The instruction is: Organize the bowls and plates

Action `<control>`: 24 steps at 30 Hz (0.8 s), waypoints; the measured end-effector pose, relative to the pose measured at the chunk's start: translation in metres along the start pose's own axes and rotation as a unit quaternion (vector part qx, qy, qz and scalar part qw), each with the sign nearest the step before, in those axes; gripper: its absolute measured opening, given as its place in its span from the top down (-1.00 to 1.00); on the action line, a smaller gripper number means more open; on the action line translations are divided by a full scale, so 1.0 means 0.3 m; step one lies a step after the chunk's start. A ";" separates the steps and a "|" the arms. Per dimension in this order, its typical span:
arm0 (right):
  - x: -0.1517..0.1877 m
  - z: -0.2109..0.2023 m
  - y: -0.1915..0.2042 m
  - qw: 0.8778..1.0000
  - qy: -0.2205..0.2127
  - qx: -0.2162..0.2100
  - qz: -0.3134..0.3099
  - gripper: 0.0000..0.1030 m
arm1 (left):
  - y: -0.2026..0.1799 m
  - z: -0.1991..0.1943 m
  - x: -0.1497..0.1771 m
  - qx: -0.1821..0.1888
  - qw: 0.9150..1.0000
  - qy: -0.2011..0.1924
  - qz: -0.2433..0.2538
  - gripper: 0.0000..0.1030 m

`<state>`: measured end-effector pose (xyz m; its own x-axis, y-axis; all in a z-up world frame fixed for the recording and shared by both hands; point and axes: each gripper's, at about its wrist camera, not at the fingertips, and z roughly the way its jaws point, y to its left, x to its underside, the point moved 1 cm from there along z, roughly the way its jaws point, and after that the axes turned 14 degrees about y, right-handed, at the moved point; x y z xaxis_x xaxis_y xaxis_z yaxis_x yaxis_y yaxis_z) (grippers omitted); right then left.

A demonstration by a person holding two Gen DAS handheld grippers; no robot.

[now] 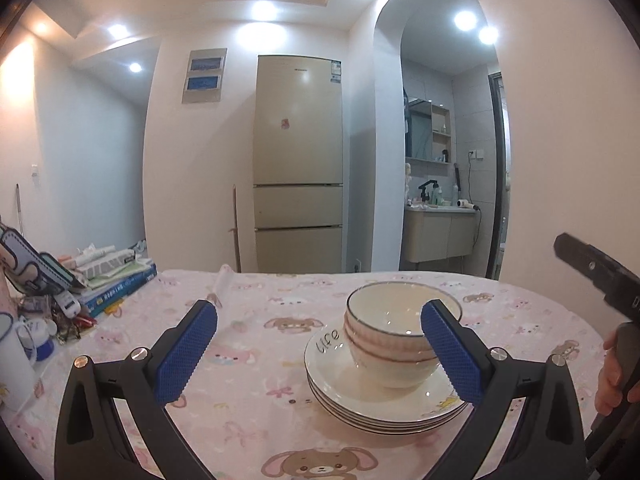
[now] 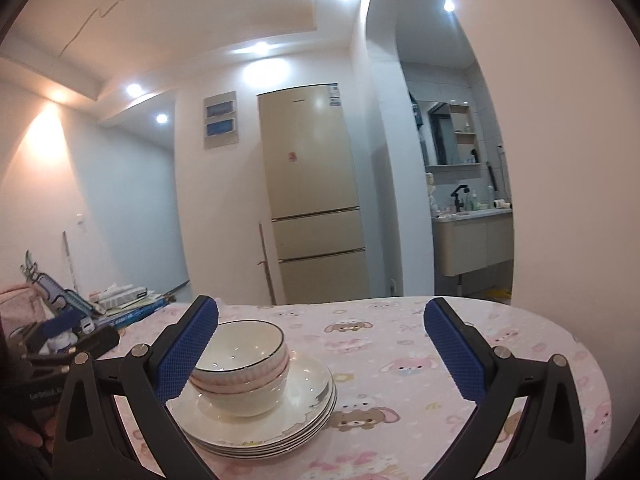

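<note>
So the tabletop [image 1: 248, 408] is the big thing here, covered in a pink cloth with cartoon bears and bunnies, and it runs out ahead of both tools. Behind it, straight past the left hand-held gripper [image 1: 320, 354], stands a tall beige fridge [image 1: 298, 164], with an arched doorway into a washroom off to its right.

Main item: a stack of white plates [image 1: 384, 404], looks like 3 or 4, with "life" written on the top one. It sits just ahead of the left hand-held gripper, toward its right finger. From the right hand-held gripper [image 2: 322, 348] the same stack [image 2: 280, 420] is ahead and to the left, partly behind its left finger.

Nested on the plates are the bowls [image 1: 394, 332], at least 2, white with a thin dark rim and pinkish ribbed sides.

Both hand-held grippers have their blue pads spread wide, nothing between them, neither touching the dishes. The left one's right pad [image 1: 452, 354] overlaps the bowls in view only.

Far left of the left hand-held gripper there's a pile of books and clutter [image 1: 100, 276].
</note>
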<state>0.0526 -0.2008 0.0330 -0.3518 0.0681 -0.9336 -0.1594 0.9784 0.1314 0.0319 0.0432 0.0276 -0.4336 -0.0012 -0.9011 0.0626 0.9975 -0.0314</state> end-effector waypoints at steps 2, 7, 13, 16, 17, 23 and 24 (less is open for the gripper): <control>0.020 0.003 0.001 1.000 -0.006 -0.006 -0.002 -1.00 | -0.001 0.025 0.020 -0.005 1.000 0.004 0.001 -1.00; 0.063 0.068 0.035 0.999 0.032 -0.002 -0.026 -0.99 | 0.003 0.087 0.060 0.006 1.000 0.028 -0.005 -1.00; 0.104 0.111 0.029 0.998 0.058 0.012 -0.024 -1.00 | 0.019 0.133 0.082 0.017 0.998 0.051 -0.013 -1.00; 0.117 0.117 0.031 0.997 0.064 0.011 -0.029 -1.00 | 0.023 0.143 0.085 0.017 0.998 0.057 -0.015 -1.00; 0.122 0.123 0.032 0.997 0.067 0.013 -0.032 -1.00 | 0.023 0.144 0.085 0.017 0.998 0.058 -0.014 -1.00; 0.131 0.147 0.036 0.995 0.087 0.016 -0.039 -1.00 | -0.011 0.173 0.090 0.003 0.997 0.078 0.011 -1.00; 0.131 0.151 0.037 0.995 0.091 0.019 -0.040 -1.00 | -0.017 0.175 0.090 0.002 0.997 0.080 0.015 -1.00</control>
<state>0.0788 -0.1783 -0.0173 -0.5011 -0.0436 -0.8643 -0.1602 0.9861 0.0431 0.0671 0.0343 -0.0194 -0.5691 0.0399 -0.8213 0.0816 0.9966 -0.0081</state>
